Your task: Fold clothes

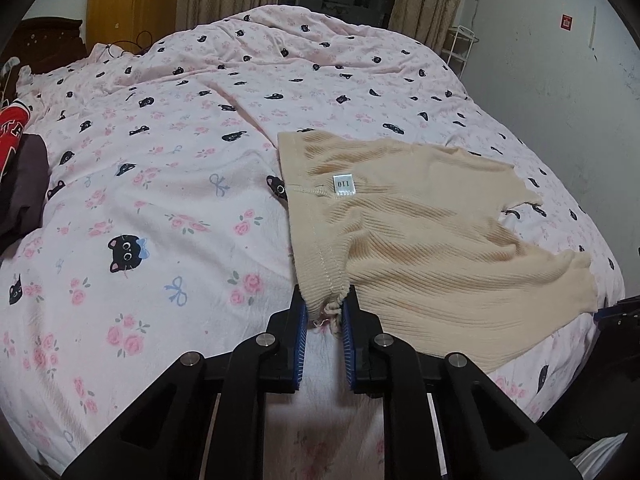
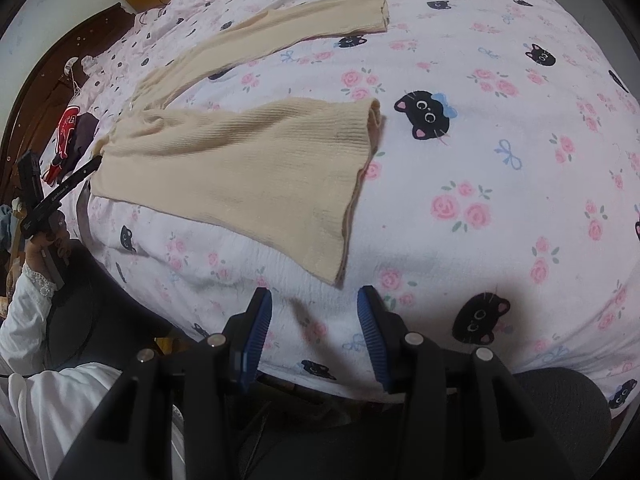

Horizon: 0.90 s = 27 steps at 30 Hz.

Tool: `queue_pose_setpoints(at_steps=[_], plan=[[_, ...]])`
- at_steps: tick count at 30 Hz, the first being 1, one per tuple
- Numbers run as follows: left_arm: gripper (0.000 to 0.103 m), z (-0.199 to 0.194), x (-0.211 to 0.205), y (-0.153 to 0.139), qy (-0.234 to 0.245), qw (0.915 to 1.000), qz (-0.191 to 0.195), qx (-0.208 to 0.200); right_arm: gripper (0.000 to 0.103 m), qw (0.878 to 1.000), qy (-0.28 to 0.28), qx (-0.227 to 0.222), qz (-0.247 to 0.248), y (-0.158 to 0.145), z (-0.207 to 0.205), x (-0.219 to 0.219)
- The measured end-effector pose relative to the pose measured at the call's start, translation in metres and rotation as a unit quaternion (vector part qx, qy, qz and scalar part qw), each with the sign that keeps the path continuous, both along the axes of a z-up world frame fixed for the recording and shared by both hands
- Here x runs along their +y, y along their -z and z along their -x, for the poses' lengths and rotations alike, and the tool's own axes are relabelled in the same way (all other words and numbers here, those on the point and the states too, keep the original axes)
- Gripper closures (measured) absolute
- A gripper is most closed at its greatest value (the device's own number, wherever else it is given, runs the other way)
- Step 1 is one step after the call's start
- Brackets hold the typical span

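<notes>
A cream ribbed pair of trousers (image 1: 400, 216) lies flat on the bed, waistband with a white size label (image 1: 344, 185) toward the left. My left gripper (image 1: 325, 312) is shut on the near corner of the waistband. In the right wrist view the trousers (image 2: 240, 164) spread with both legs pointing right, the near leg's hem (image 2: 360, 184) just ahead. My right gripper (image 2: 314, 312) is open and empty, just short of the near hem corner. The left gripper (image 2: 60, 192) shows at the far left, at the waist.
The bed is covered with a pink sheet (image 1: 160, 200) printed with black cats and roses. Red and dark clothes (image 1: 16, 168) lie at the bed's left edge. A wooden headboard (image 2: 60, 60) and wardrobe (image 1: 128, 0) stand beyond. A white rack (image 1: 460, 48) stands by the wall.
</notes>
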State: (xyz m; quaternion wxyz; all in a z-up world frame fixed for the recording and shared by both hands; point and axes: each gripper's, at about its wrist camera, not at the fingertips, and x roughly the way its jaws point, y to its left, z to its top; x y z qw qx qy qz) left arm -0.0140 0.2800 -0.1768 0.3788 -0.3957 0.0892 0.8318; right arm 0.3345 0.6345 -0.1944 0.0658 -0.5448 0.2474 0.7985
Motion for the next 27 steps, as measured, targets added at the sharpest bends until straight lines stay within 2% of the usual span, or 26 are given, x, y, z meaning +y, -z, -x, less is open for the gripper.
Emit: queue_pose_setpoints(at_steps=[7, 18, 23, 27], plan=[[0.090, -0.001, 0.001, 0.001, -0.003, 1.0000, 0.006, 0.006, 0.056, 1.000, 0.024, 0.011, 0.016, 0.002, 0.003, 0.005], [0.090, 0.000, 0.001, 0.003, -0.007, 0.9999, 0.010, 0.005, 0.056, 0.995, 0.059, 0.032, 0.072, 0.007, 0.005, 0.017], [0.090, 0.001, 0.000, 0.004, -0.010, 0.9999, 0.012, 0.004, 0.058, 0.994, 0.063, 0.035, 0.076, 0.008, 0.006, 0.016], [0.089, 0.001, 0.000, 0.006, -0.012, 0.9998, 0.014, 0.002, 0.064, 0.993, 0.066, 0.040, 0.088, 0.008, 0.003, 0.017]])
